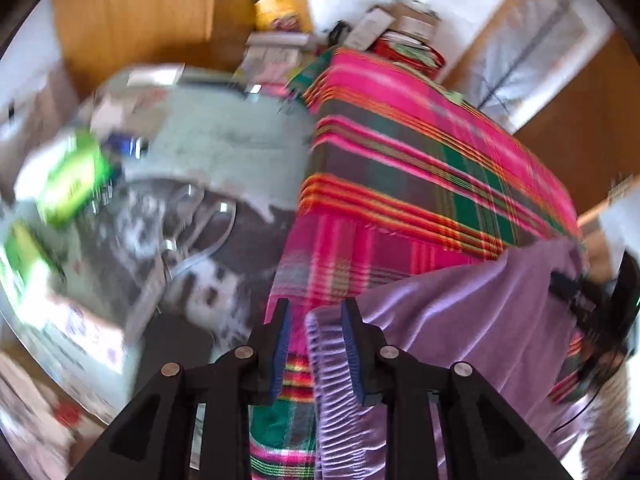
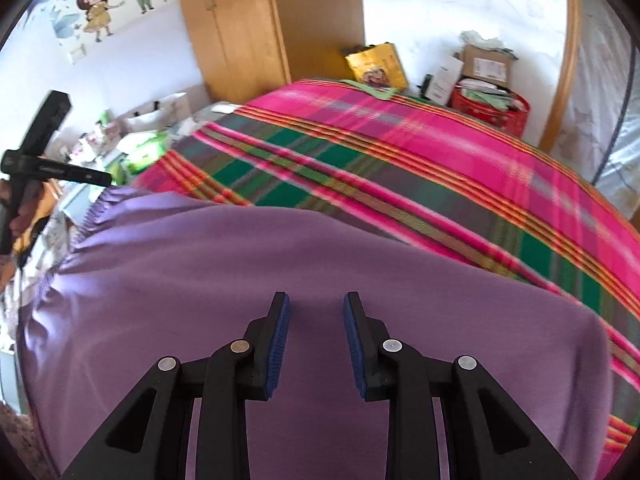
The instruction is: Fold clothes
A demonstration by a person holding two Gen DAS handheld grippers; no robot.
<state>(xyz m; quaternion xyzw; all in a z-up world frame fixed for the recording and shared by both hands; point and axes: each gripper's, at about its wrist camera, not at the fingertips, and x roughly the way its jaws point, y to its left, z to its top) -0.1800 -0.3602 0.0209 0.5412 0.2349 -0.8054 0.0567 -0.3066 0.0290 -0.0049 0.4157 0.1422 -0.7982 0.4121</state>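
Your left tongs (image 1: 316, 312) stood with the blue pads parted over the near corner of the bed. The ribbed, gathered edge of the purple garment (image 1: 460, 320) lay between the jaws, close against the right-hand pad (image 1: 352, 344), with a gap to the other pad; whether that pad actually touched the cloth could not be told through the blur. No squeeze showed.

Your right tongs (image 2: 316, 308) hung spread above the middle of the same purple garment (image 2: 280, 264), both pads clear of the cloth and nothing between them.

The garment lay spread over the near end of the bed, on top of the pink, green and orange plaid blanket (image 2: 420, 168). Its gathered edge sat at the left in the right wrist view, near where your left tongs showed as a black frame (image 2: 44, 160).

Beyond the garment the blanket ran bare across the bed. At its far end stood a yellow bag (image 2: 376, 64), a red crate (image 2: 492, 108) stuffed with papers and a cardboard box (image 2: 488, 60). A wooden wardrobe (image 2: 256, 28) stood against the white wall, with a cartoon sticker of two children (image 2: 116, 0) to its left. The floor beside the bed was cluttered and blurred, with green packages (image 1: 72, 176) among the mess.
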